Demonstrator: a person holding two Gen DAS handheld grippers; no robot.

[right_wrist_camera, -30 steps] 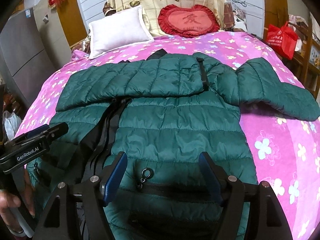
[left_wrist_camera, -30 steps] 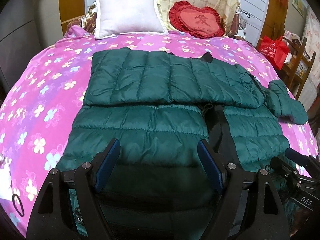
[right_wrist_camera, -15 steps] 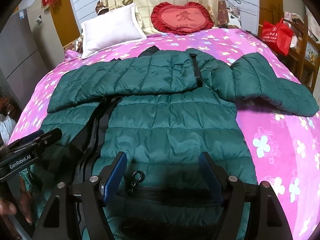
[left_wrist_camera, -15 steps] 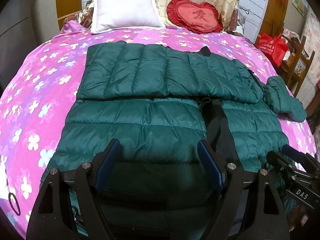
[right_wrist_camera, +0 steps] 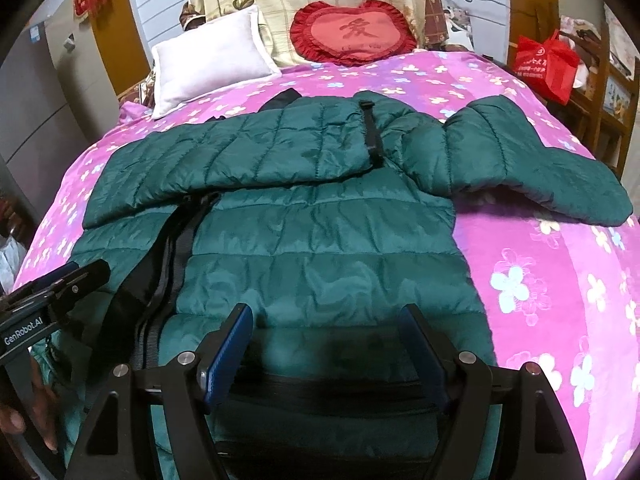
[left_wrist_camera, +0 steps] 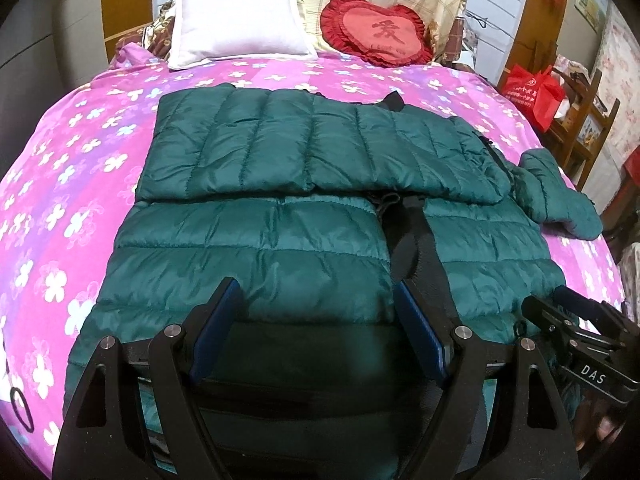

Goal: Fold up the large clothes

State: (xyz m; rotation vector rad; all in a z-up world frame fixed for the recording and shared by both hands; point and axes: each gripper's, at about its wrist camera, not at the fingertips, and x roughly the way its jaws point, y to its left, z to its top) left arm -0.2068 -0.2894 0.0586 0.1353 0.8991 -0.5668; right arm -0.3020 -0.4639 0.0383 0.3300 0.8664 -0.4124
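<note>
Both grippers — left [left_wrist_camera: 316,312] and right [right_wrist_camera: 326,334] — hang wide, empty, over the jacket's [right_wrist_camera: 320,248] hem, one sleeve [right_wrist_camera: 532,168] unfolded — next, grip the hem.

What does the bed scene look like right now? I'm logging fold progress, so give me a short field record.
garment: green puffer jacket, front up on the pink floral bedspread
folded sleeve: laid across the chest
other sleeve: spread out sideways
left gripper: open, over the hem
right gripper: open, over the hem
behind jacket: white pillow, red heart cushion
</note>
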